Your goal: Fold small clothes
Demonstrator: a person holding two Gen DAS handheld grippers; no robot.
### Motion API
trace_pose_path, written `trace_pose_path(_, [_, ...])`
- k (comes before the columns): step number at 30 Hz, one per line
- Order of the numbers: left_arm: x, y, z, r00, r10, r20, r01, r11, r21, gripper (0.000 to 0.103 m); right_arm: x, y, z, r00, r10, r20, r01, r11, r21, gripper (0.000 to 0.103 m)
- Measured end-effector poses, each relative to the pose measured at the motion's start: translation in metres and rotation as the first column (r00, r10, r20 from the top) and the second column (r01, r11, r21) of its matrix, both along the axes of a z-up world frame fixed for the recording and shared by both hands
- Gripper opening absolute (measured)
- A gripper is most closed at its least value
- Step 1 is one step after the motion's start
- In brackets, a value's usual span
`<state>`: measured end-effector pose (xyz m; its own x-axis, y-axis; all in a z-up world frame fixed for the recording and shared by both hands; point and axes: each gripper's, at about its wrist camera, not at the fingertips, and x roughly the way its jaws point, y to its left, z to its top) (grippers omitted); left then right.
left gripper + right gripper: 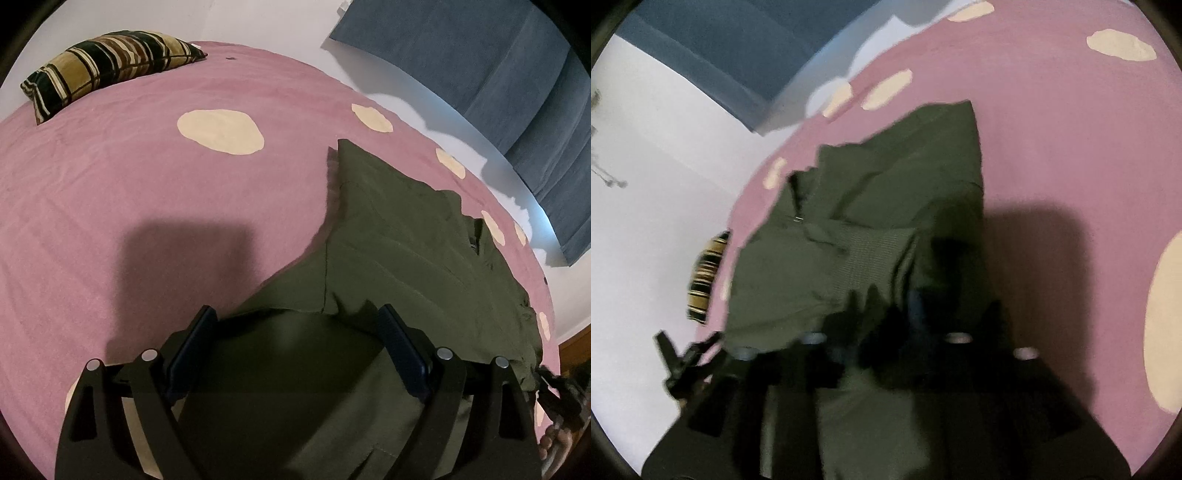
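My left gripper (295, 332): jaws wide apart, nothing held, over the olive jacket (399, 240) lying on the pink bedspread (110, 184). Right gripper (916, 317): too blurred, can't tell. Next: pinch the hem w/ both, fold evenly.

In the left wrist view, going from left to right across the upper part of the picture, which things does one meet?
Striped pillow → large cream spot on the pink bedspread → olive-green garment → blue curtain.

Pink spotted bedspread (147, 184), striped pillow (107, 62), white wall (258, 18), probably blue curtain (498, 66).
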<state>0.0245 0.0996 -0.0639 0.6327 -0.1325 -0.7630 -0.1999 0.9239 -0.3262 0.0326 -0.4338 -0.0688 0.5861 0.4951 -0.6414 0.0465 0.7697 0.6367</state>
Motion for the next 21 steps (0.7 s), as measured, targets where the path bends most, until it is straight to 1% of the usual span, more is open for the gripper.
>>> trace_pose_path(1, [0.000,0.000,0.000,1.000,0.000,0.000,0.000,1.000,-0.001,0.087,-0.006,-0.001,0.005,1.000,-0.005,0.016,0.005,1.000,0.007,0.068])
trace_pose_path(3, [0.000,0.001,0.001,1.000,-0.001,-0.002,0.001,1.000,-0.008,0.087,-0.021,-0.004,0.017,0.999,-0.017,0.050,0.018,1.000,-0.017,0.074])
trace_pose_path(5, [-0.001,0.004,0.003,1.000,-0.001,-0.006,0.001,0.999,-0.033,0.087,-0.037,-0.008,0.025,0.998,-0.013,0.067,0.016,0.999,-0.039,0.077])
trace_pose_path(8, [-0.005,0.009,0.008,1.000,-0.015,-0.011,0.014,0.996,-0.086,0.087,-0.055,-0.014,0.028,0.998,-0.013,0.062,0.016,0.999,-0.050,0.083])
trace_pose_path(10, [-0.011,0.011,0.014,0.999,-0.041,-0.010,0.040,0.993,-0.108,0.087,-0.071,-0.019,0.027,0.998,-0.015,0.054,0.018,0.999,-0.052,0.089])
trace_pose_path(14, [-0.031,0.014,0.026,0.993,-0.120,0.014,0.121,0.988,-0.092,0.087,-0.101,-0.031,0.023,0.999,-0.017,0.037,0.018,0.999,-0.031,0.095])
trace_pose_path(17, [-0.051,0.020,0.030,0.984,-0.177,0.014,0.178,0.983,-0.053,0.087,-0.127,-0.043,0.018,0.999,-0.039,0.021,0.038,0.999,0.032,0.099])
trace_pose_path(19, [-0.067,0.024,0.028,0.974,-0.225,0.000,0.225,0.974,-0.032,0.087,-0.139,-0.046,0.014,0.998,-0.055,0.004,0.055,0.997,0.060,0.100])
trace_pose_path(21, [-0.084,0.029,0.023,0.957,-0.289,-0.027,0.289,0.957,-0.028,0.087,-0.153,-0.051,0.007,0.998,-0.056,-0.020,0.058,0.993,0.100,0.100])
